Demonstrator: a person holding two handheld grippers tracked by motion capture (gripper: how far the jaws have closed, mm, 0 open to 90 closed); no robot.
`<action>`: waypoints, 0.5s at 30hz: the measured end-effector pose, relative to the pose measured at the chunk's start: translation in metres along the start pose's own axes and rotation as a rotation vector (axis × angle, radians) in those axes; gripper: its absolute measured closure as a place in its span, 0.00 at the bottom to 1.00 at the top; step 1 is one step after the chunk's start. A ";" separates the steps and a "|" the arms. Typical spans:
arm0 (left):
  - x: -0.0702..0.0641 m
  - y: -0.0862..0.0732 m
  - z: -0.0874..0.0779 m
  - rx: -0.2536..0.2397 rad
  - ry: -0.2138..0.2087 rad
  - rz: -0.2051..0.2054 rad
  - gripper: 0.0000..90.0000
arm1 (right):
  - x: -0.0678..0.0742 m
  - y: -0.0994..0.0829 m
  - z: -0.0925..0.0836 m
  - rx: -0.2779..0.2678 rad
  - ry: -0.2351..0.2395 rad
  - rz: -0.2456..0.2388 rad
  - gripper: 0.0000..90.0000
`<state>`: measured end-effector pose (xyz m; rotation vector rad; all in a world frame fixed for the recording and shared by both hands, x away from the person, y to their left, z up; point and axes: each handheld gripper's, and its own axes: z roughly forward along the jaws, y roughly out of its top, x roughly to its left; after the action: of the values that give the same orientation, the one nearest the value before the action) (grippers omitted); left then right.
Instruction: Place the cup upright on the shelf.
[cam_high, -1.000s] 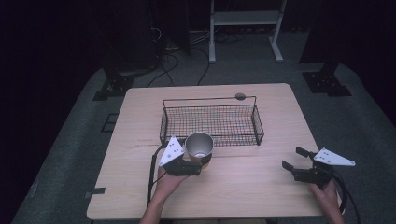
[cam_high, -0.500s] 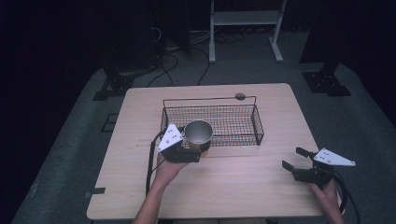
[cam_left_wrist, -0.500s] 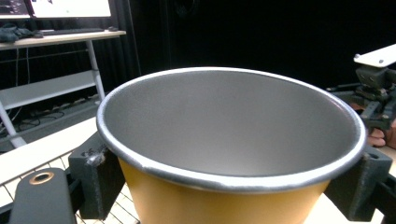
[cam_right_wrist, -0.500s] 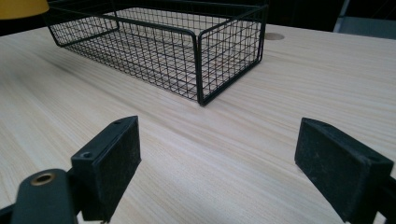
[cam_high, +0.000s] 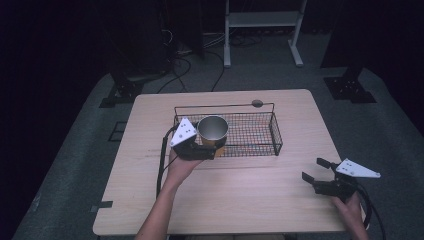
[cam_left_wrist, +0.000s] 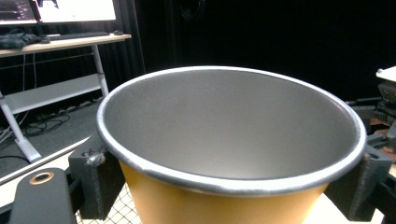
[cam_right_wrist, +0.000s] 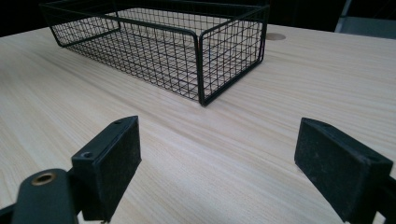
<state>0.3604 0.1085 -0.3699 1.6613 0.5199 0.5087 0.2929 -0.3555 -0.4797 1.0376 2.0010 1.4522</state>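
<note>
A cup (cam_high: 212, 128) with a yellow outside, grey inside and metal rim is held upright over the left end of the black wire basket (cam_high: 260, 135). My left gripper (cam_high: 206, 150) is shut on the cup (cam_left_wrist: 229, 149), one jaw on each side of its wall. At the table's right front my right gripper (cam_high: 314, 170) stands open with nothing between its jaws, just above the wood. In the right gripper view the basket (cam_right_wrist: 187, 51) lies ahead and to the left of the right gripper (cam_right_wrist: 219, 177).
The light wooden table (cam_high: 240, 200) has a round cable hole (cam_high: 257, 103) behind the basket. A white desk frame (cam_high: 260, 25) and cables stand on the dark floor beyond. Black stand feet (cam_high: 350, 87) flank the table.
My left gripper has carried the cup away from me and up, from the table in front of the basket to above its left end. The right gripper has stayed still.
</note>
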 end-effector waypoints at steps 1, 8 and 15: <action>0.002 0.001 0.002 0.003 -0.001 0.004 0.15 | 0.000 0.000 0.000 0.000 0.000 0.000 0.15; 0.012 0.006 0.013 0.025 0.008 0.014 0.15 | 0.000 0.000 0.000 0.000 0.000 0.000 0.15; 0.025 0.006 0.019 0.014 0.012 -0.001 0.15 | 0.000 0.000 0.000 0.000 0.002 -0.001 0.15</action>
<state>0.3916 0.1076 -0.3653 1.6726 0.5341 0.5150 0.2929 -0.3551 -0.4797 1.0351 2.0029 1.4532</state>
